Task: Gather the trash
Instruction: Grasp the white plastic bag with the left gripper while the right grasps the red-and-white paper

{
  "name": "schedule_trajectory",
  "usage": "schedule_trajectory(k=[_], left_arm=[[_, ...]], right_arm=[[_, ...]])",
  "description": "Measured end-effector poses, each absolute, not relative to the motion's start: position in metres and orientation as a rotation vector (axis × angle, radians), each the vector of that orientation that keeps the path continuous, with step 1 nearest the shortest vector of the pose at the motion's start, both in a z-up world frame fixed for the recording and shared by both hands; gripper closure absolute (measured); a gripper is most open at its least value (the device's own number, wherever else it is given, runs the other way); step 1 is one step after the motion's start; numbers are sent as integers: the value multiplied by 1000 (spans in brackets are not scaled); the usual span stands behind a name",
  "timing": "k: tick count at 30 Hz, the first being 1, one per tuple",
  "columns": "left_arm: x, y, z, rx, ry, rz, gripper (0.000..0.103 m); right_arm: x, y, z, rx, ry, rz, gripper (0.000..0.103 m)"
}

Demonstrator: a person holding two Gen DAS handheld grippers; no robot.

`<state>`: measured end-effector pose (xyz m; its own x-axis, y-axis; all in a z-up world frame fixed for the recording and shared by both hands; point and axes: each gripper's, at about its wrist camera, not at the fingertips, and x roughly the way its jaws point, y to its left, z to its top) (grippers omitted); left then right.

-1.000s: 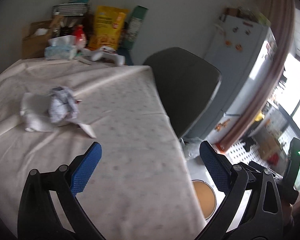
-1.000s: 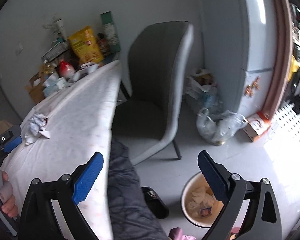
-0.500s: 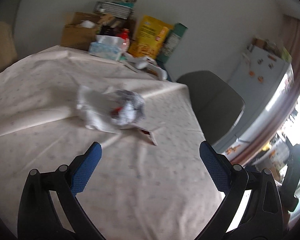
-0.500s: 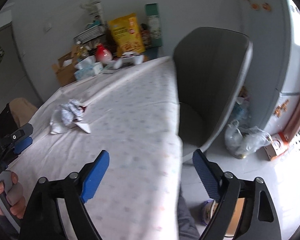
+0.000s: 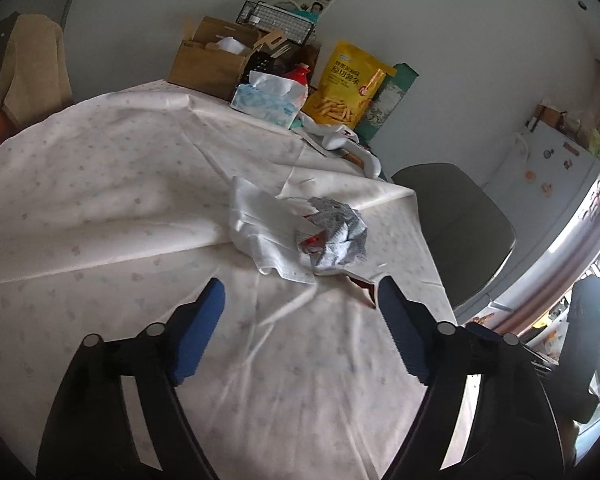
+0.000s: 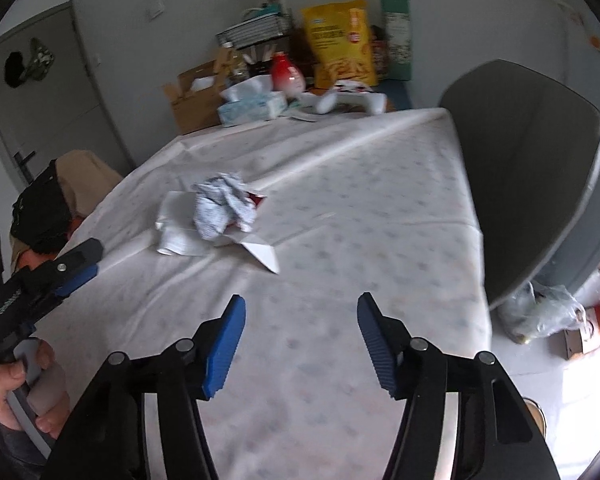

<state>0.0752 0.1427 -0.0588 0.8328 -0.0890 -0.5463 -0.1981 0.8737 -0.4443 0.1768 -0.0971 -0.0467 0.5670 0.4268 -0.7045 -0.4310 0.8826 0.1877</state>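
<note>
Both claws, left gripper [image 5: 300, 304] and right gripper [image 6: 300, 320], are closing empty; the crumpled paper wad [image 5: 336, 236] at frame centre is looking light and squashy, best pinched across its middle.

The crumpled paper [image 6: 224, 210] hides most of the red wrapper [image 6: 256, 199] beneath it. Print on the yellow snack bag [image 6: 342, 42], behind the tissue box [image 6: 252, 106], is too blurred to read. The grey chair [image 6: 528, 184] is cut off at the frame's right edge.

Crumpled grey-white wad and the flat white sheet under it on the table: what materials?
Crumpled grey-white wad: likely printed paper or thin wrapper; sharp creases, matte, patterned. Flat white sheet: probably tissue or napkin; soft folds, faint embossed texture, matte. Neither is certain.
</note>
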Motion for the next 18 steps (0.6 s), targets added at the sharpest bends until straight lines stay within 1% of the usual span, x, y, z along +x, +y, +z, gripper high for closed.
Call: schedule_trajectory(k=[4,5,10,15,18], left_arm=[[87,147,-62,-509,609,64,34],[92,148,-63,-507,616,67,35],[110,150,-74,-510,655,80,47],[130,151,-87,-505,704,91,53],[140,152,-93,-508,718,104,54]], right_arm=[[190,-78,-49,-25,838,526,56],[192,-76,-50,-24,843,532,57],[201,-59,-52,-48,851,556,58],[214,-47,-63,-66,873,566,59],[223,-41,-72,-71,893,564,59]])
